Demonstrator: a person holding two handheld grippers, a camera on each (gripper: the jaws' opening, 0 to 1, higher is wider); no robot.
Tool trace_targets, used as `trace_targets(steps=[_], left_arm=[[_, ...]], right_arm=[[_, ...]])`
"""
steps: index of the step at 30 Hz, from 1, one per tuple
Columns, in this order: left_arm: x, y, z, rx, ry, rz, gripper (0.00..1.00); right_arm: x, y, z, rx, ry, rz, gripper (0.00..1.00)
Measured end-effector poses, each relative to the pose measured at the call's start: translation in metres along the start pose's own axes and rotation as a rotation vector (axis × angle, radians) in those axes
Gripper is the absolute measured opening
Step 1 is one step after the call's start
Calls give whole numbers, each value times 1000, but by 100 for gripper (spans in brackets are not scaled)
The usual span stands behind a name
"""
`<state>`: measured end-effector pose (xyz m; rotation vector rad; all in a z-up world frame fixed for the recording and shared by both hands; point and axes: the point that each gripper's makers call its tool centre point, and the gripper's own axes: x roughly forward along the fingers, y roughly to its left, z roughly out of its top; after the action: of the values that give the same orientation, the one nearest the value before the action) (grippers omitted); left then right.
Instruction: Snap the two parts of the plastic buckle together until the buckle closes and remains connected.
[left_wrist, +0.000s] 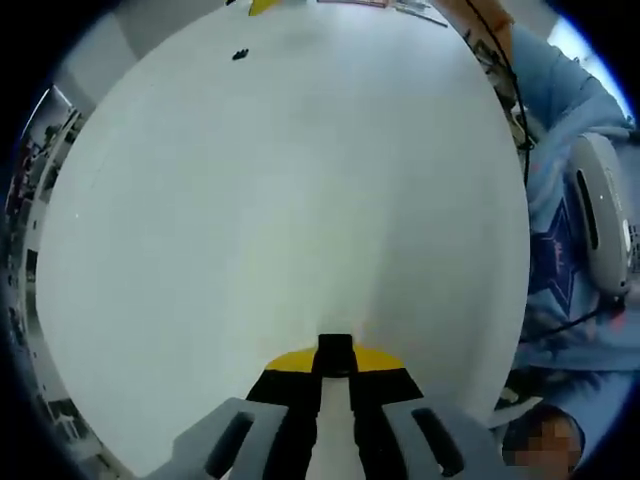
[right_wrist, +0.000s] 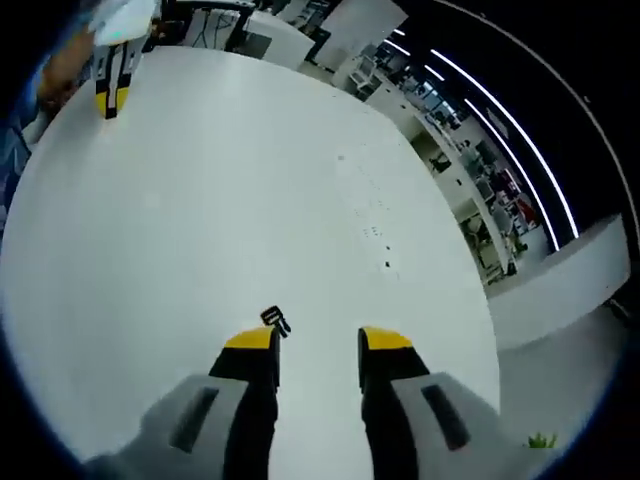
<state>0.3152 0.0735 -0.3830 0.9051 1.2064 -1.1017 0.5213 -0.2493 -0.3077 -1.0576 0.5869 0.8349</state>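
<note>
Tabletop, white and smooth, spreads wide in the left gripper view, and the left gripper rises from the bottom edge with its 2 yellow-tipped black jaws pressed close around a small black plastic buckle part, which pokes out just past the tips. Far across the surface, near the top of that view, a tiny dark object lies on the white, too small to identify. Along the right side a person's light blue sleeve shows, next to a rounded grey device. In the right gripper view the right gripper stands with its 2 jaws clearly parted, bare tabletop between them and nothing held. A second small black plastic buckle piece lies on the tabletop just beside the tip of the jaw on the left of that view; whether it touches the jaw cannot be told. At the upper left of the same view the left gripper appears, well apart from the right one. Beyond the tabletop edge runs an office room with long ceiling light strips.
</note>
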Motion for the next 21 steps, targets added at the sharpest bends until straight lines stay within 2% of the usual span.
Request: trace_targets(steps=[2,6,8,9,13,20,21], left_arm=[[0,-1,0,-2,6,3,10],[0,-1,0,-3,14,3,10],[0,-1,0,-3,14,1,10],[0,-1,0,-7,16,0,10],[0,-2,0,1,28,4,10],[0,-2,-1,-3,30,2,10],[0,-2,-1,-2,28,1,10]], right_arm=[[10,9,0,-28,19,77,34],[24,19,0,-79,42,157,33],[27,23,-1,-69,43,187,33],[33,26,-2,-58,52,228,32],[43,27,-4,-45,53,272,31],[59,29,-22,-29,109,353,23],[59,35,-20,-27,95,396,20]])
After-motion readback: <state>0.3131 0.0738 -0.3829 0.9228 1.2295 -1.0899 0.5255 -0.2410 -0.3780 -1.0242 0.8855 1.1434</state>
